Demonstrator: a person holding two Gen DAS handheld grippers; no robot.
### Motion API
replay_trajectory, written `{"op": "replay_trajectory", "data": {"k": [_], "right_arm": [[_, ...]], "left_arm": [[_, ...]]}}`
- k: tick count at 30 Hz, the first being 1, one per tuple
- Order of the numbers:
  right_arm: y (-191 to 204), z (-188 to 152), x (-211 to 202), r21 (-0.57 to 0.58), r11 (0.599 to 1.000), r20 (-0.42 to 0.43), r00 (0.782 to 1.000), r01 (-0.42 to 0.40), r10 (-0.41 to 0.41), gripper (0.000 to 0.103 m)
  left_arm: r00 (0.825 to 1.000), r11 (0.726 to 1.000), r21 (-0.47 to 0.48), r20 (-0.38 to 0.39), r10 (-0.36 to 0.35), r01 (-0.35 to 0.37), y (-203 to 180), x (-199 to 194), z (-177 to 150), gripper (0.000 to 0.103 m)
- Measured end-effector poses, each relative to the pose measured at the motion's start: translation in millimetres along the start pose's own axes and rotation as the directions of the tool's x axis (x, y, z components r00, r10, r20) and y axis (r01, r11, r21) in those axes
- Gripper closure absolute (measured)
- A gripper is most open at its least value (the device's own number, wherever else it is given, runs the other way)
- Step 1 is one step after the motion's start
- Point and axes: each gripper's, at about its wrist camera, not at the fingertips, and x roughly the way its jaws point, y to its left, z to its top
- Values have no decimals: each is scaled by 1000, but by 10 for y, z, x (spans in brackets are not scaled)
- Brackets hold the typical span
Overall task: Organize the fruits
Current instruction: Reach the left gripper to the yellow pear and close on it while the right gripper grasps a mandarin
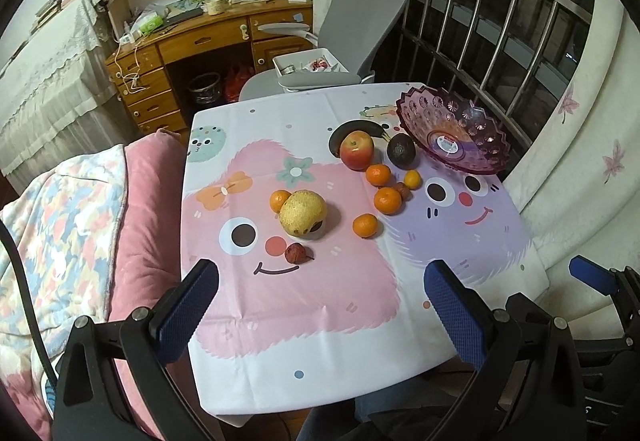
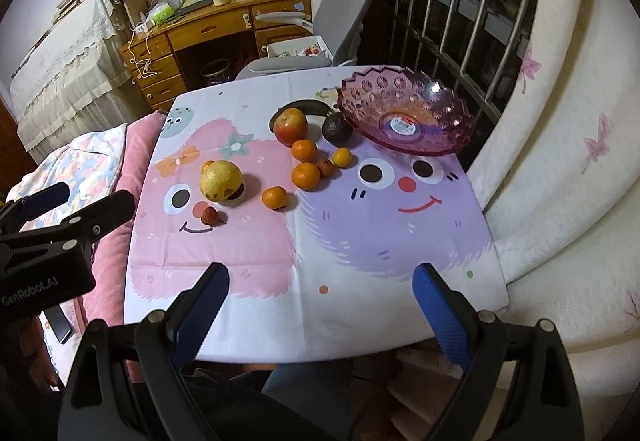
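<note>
Lying scattered over the far half of the tabletop, the fruits sit on a cartoon-monster tablecloth (image 1: 304, 321): a yellow pear (image 1: 303, 214) with a small mandarin (image 1: 279, 200) touching its left side, a dried red lychee (image 1: 295, 253) just nearer, a lone mandarin (image 1: 365, 225) to the right, then a cluster of mandarins (image 1: 387, 200) near a red apple (image 1: 357, 150), an avocado (image 1: 401, 150) and a dark banana (image 1: 362, 126) behind the apple. An empty purple glass fruit bowl (image 1: 452, 129), with a sticker too small to read, stands at the far right corner.

All fruit lies well ahead of both tongs. The left gripper (image 1: 320, 305) hangs over the near edge, jaws spread wide, holding nothing. The right gripper (image 2: 320, 305) is likewise spread and empty; in its view the left tool's body reads "GenRobot.AI".

Around the table: a pink quilt (image 1: 140, 225) to the left, a grey office chair (image 1: 360, 25) and wooden desk (image 1: 208, 37) with bookshelves beyond, a barred window (image 1: 500, 21) on the right.
</note>
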Motion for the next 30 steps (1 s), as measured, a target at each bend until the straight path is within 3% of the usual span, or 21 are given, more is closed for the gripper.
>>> {"op": "replay_trajectory", "data": {"k": [10,16,19,22,27,30], "right_arm": [[131,249,327,-84,996,13,1000,-25,26,9],[209,564,708,-153,987,-11,999,-47,46,9],[234,697,951,-180,980,-46,996,-81,74,11],[273,785,1230,-194,972,-115,987,-136,115,19],[340,820,1712,-199,955,-251,954,-219,166,25],[338,801,1936,-173,947,-305,929,-270,210,30]], "left_arm": [[998,1000,-6,-67,-8,8,124,452,282,1],[983,997,-39,-169,-65,59,225,934,533,1],[966,993,-88,-240,-94,75,300,1280,628,1],[942,988,-135,-318,-112,71,393,1670,682,1],[890,972,-227,-430,-148,52,493,2286,623,1],[871,960,-277,-463,-164,34,566,2568,569,1]]}}
